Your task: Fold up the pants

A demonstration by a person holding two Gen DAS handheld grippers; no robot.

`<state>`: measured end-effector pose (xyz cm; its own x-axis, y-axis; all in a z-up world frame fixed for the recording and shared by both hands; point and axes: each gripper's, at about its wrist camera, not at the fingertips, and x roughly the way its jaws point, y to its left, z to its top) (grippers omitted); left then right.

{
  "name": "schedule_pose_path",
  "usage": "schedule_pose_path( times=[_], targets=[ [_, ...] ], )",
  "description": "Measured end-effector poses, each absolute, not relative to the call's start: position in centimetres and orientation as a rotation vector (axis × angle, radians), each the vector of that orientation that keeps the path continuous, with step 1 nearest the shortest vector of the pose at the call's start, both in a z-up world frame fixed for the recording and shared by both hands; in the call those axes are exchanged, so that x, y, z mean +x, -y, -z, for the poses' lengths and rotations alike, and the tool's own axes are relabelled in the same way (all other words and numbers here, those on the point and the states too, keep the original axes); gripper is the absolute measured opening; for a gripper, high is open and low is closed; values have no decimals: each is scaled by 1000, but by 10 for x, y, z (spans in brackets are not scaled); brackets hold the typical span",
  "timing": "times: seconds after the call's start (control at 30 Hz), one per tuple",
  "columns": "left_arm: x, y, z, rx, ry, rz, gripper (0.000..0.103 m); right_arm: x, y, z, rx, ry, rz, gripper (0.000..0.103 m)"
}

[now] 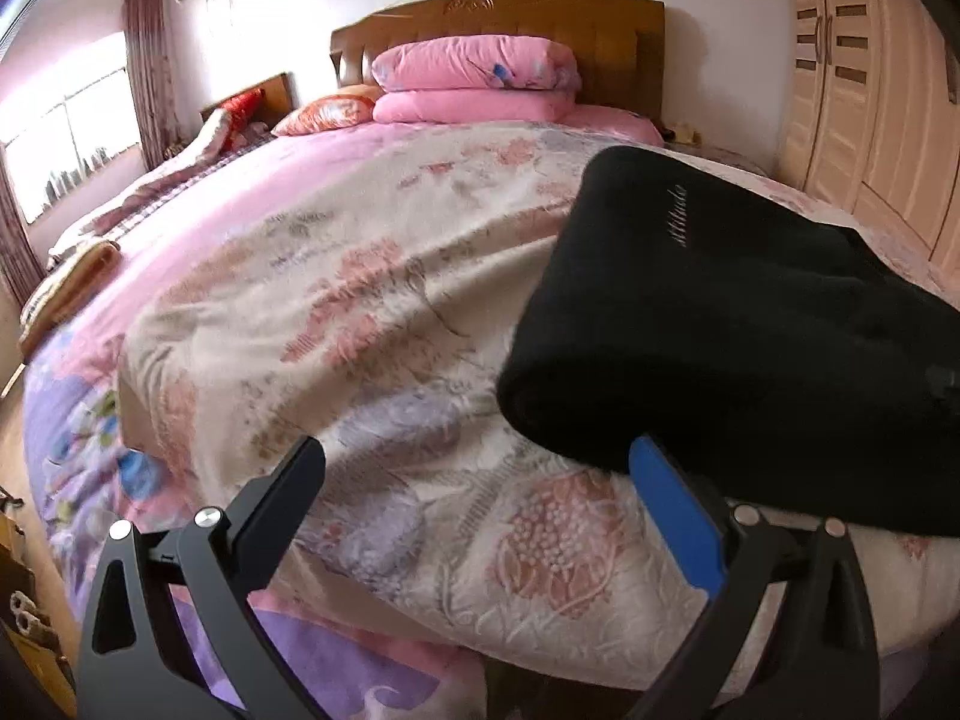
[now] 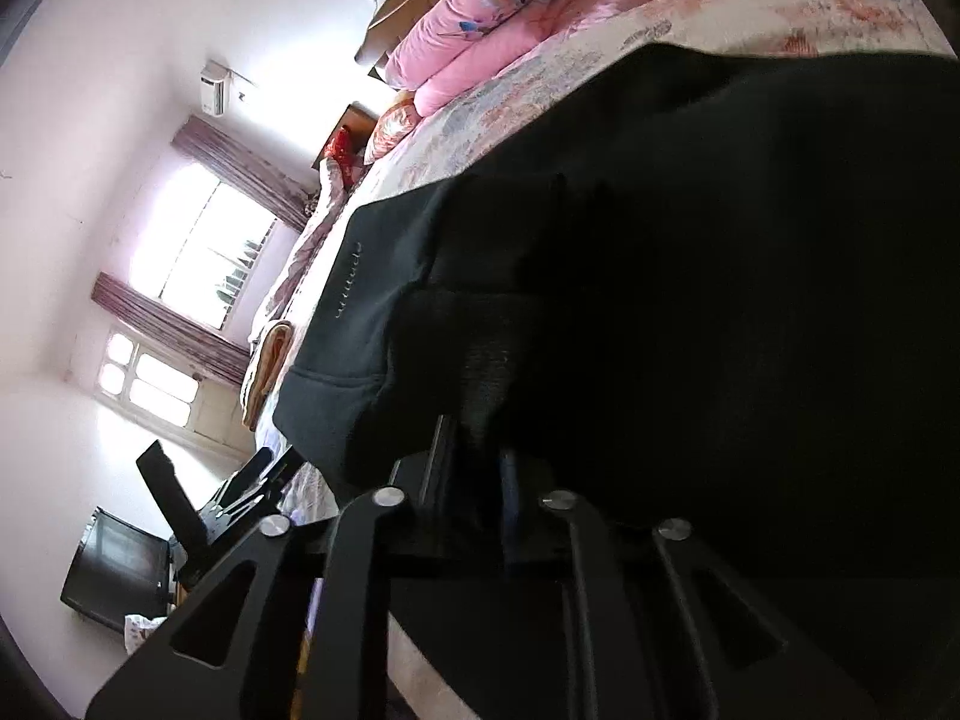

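Closest to us, our left claw (image 1: 480, 480) hangs wide apart with nothing in it, low over the near part of the bed (image 1: 372, 324). Its blue-padded finger (image 1: 675, 516) sits just beside the rolled near edge of the black pants (image 1: 720, 330), while the other finger is well off to the left over the floral quilt.

Our right claw (image 2: 474, 480) is buried in dark cloth; the fingers look drawn together on a fold of the pants (image 2: 690, 300), though the fabric hides the tips, so we judge it clamped rather than see it plainly.

Here's the risk: with only one claw holding, the stacked layers could slide apart and the fold fall open if we pull or lift on that side. The thick roll could also spring back by itself. And the soft, rumpled quilt may drag along under the pants and skew the edges.

Farther off, the pants lie on the right side of the bed, short of the pink pillows (image 1: 474, 84) at the headboard (image 1: 498, 18).
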<state>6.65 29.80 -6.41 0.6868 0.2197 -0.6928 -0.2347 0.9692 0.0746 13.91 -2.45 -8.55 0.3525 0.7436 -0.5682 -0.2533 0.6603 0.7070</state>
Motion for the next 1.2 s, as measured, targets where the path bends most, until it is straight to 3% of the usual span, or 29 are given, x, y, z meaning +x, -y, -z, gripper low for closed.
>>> schedule_pose_path(
  times=[0.07, 0.13, 0.4, 0.8, 0.83, 0.87, 0.93, 1.1, 1.2],
  targets=[
    [69, -301, 66, -20, -771, -266, 102, 138, 30, 78, 579, -1003, -707, 64],
    [73, -306, 66, -30, -765, -272, 102, 132, 36, 68, 585, -967, -689, 86],
    [93, -327, 79, -100, -784, -273, 102, 145, 58, 73, 721, -994, -650, 85],
    [93, -328, 82, -106, -781, -278, 102, 164, -26, 57, 244, -1151, -633, 84],
    [92, -326, 82, -101, -779, -280, 102, 164, -33, 54, 231, -1160, -661, 71],
    [92, -326, 82, -97, -777, -282, 102, 164, -37, 52, 255, -1168, -696, 64],
    [90, -328, 82, -105, -776, -279, 102, 167, -33, 51, 315, -1163, -728, 61],
    [90, -328, 81, -108, -777, -269, 102, 179, 2, 78, 502, -1171, -638, 41],
    [90, -326, 81, -96, -776, -272, 102, 176, 6, 82, 523, -1144, -664, 40]
  ],
)
